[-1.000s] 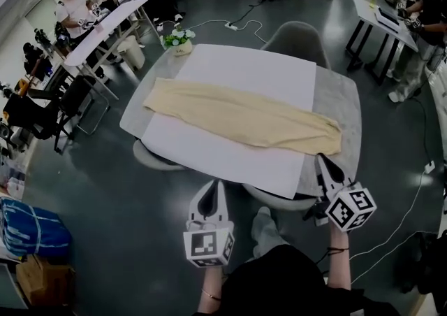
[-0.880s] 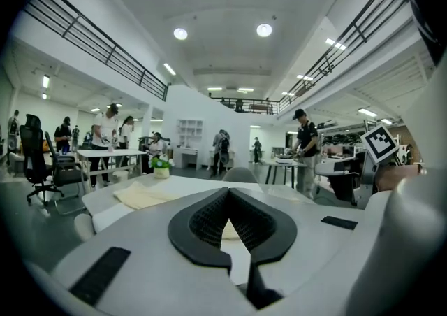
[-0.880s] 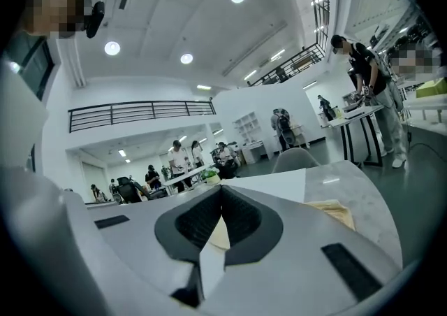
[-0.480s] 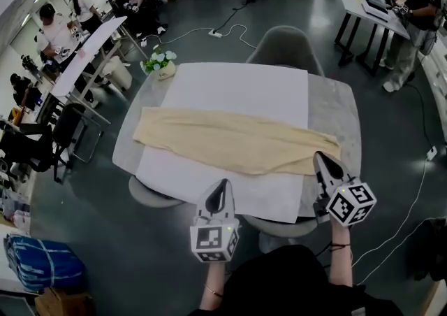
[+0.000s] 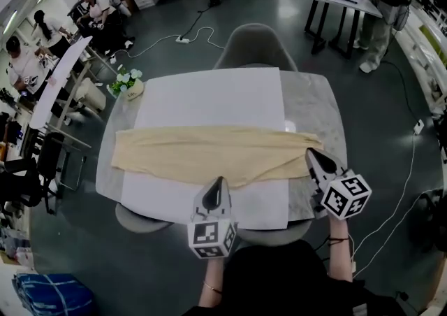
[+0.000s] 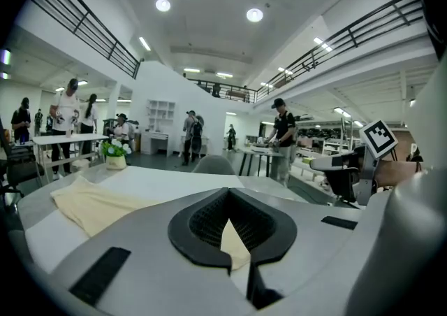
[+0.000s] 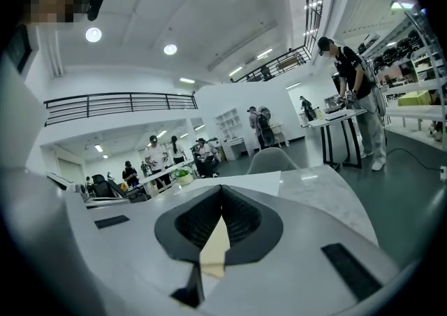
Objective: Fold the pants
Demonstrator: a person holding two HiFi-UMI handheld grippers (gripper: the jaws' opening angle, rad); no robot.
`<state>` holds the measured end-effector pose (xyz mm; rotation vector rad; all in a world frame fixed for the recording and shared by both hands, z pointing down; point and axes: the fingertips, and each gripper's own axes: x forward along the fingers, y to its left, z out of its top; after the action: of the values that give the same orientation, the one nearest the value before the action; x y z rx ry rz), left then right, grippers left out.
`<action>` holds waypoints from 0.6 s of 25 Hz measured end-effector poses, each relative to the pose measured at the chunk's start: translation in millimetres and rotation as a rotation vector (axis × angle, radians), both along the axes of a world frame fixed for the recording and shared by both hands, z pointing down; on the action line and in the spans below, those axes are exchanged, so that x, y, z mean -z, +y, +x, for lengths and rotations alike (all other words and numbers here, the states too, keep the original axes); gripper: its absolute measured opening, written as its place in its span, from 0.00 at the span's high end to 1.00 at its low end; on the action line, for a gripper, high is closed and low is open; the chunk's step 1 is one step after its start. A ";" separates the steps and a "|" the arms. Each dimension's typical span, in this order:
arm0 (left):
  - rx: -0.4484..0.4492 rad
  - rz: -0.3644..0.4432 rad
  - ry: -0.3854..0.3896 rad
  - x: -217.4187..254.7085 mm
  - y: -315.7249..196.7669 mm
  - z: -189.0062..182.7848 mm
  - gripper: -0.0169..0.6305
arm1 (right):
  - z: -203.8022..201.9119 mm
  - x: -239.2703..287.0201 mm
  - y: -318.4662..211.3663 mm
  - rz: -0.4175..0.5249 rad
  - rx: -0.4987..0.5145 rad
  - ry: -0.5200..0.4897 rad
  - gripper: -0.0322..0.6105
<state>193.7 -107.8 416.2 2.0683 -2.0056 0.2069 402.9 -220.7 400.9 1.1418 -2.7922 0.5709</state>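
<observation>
Cream pants lie flat and lengthwise across a white sheet on the grey table. My left gripper is shut and hovers over the sheet's near edge, its tip just short of the pants' near hem. My right gripper is shut too. Its tip is at the pants' right end, and I see no cloth pinched in it. In the left gripper view the pants stretch away to the left. Both gripper views show cream cloth just beyond the shut jaws.
A small pot of flowers stands at the table's far left corner. A grey chair is behind the table, and a stool is tucked under the near edge. People work at tables around the room. Cables lie on the floor.
Both grippers have moved forward from off the table's near edge. The left one now reaches the sheet and the right one the pants' right end. The pants lie unchanged.
</observation>
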 end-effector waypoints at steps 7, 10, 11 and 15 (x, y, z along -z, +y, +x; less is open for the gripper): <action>-0.080 -0.061 0.017 -21.0 -18.9 19.8 0.96 | 24.2 -28.9 -10.1 -0.071 -0.064 0.051 0.93; -0.135 -0.096 0.015 -31.2 -32.5 23.6 0.96 | 30.4 -46.0 -15.9 -0.111 -0.081 0.079 0.93; -0.153 -0.108 0.013 -35.7 -38.3 26.3 0.96 | 32.7 -51.9 -19.7 -0.124 -0.087 0.090 0.93; -0.236 -0.163 0.020 -56.1 -60.0 42.4 0.96 | 44.4 -72.7 -37.7 -0.167 -0.124 0.122 0.93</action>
<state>236.1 -167.7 472.3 2.1874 -1.6693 0.3788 447.3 -258.4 473.5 1.2738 -2.5321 0.7038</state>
